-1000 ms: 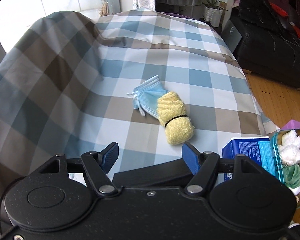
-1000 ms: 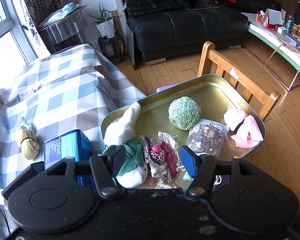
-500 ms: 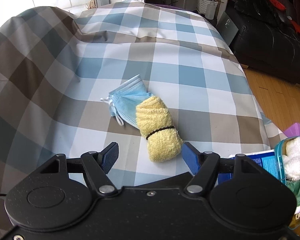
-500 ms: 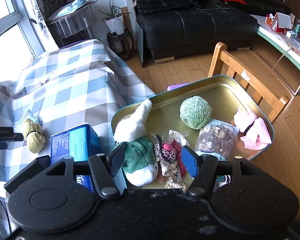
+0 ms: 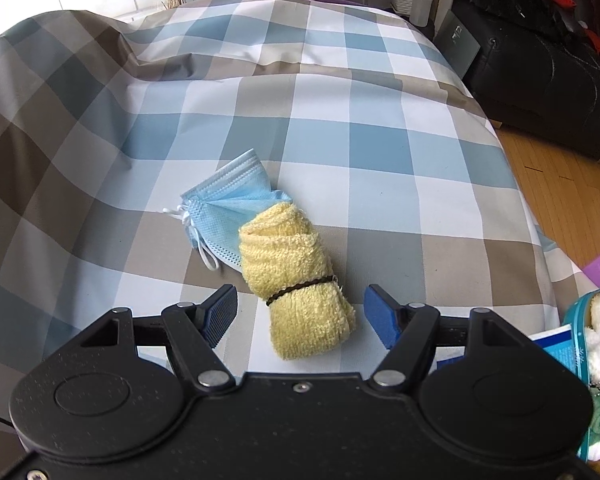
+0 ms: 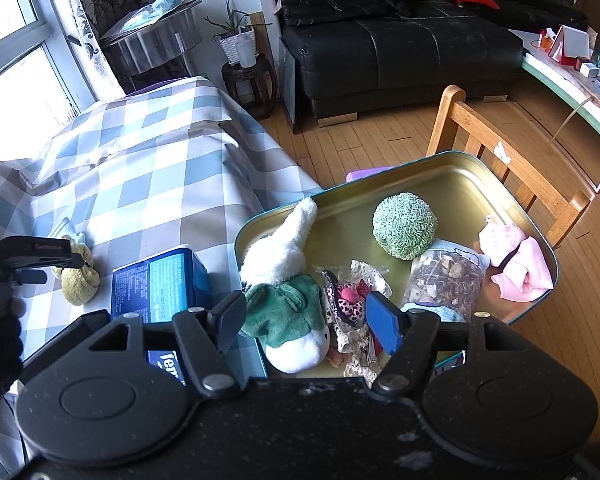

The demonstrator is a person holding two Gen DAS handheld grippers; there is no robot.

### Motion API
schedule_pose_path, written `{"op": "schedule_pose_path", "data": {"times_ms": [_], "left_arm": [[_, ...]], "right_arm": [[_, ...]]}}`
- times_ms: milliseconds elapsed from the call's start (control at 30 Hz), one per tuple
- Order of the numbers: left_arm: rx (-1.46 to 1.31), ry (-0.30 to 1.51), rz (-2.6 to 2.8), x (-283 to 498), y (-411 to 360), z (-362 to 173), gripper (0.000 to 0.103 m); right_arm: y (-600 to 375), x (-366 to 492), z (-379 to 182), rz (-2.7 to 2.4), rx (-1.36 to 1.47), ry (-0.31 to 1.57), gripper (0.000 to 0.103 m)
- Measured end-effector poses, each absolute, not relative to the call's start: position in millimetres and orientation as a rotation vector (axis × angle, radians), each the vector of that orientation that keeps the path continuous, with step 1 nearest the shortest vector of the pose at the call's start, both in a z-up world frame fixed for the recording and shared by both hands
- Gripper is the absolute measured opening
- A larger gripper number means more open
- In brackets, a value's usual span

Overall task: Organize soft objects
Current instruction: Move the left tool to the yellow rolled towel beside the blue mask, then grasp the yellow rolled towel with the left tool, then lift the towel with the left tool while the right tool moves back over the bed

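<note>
Your left gripper (image 5: 300, 314) spread wide, straddling yellow towel roll (image 5: 296, 280) (long axis along fingers); right gripper (image 6: 306, 320) open, farther.

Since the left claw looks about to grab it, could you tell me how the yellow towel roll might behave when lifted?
The towel roll looks soft terry, so it should squash between the open left claw. Its black band probably keeps it rolled. It overlaps the mask, which may drag along.

Rolled towel (image 5: 300, 280): pale yellow, black band. Face mask (image 5: 228, 208): light blue, white loops. Counter cloth (image 5: 340, 120): blue, tan, white check. Tin tray (image 6: 452, 184): gold inside, teal rim. Ball (image 6: 404, 226): green.
</note>
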State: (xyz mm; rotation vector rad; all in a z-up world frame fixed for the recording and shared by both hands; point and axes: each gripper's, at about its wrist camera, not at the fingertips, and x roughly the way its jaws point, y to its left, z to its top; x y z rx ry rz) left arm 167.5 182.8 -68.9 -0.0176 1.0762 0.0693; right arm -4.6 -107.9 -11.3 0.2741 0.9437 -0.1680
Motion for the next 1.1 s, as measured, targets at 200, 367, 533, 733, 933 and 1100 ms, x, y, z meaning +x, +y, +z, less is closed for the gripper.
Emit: {"op": "schedule_pose_path", "data": {"times_ms": [200, 367, 533, 733, 933, 1100], "left_arm": [[-0.026, 1.097, 0.08, 178, 181, -81, 0.066], [-0.021, 1.109, 0.088, 184, 179, -89, 0.066], [-0.021, 1.123, 0.095, 188, 179, -96, 0.066], [-0.003, 1.132, 0.077, 189, 178, -98, 0.052], [0.003, 1.105, 0.033, 178, 187, -81, 0.042], [0.012, 1.062, 0.005, 159, 209, -47, 0.042]], "right_arm": [[-104, -5, -10, -0.153, 0.269, 0.935, 0.072], [-103, -3, -10, -0.148, 0.271, 0.939, 0.073], [-100, -2, -9, -0.139, 0.265, 0.937, 0.073], [-95, -2, -10, -0.133, 0.249, 0.934, 0.073], [-90, -5, -10, -0.127, 0.221, 0.915, 0.073], [-76, -13, -7, -0.077, 0.201, 0.876, 0.073]]}}
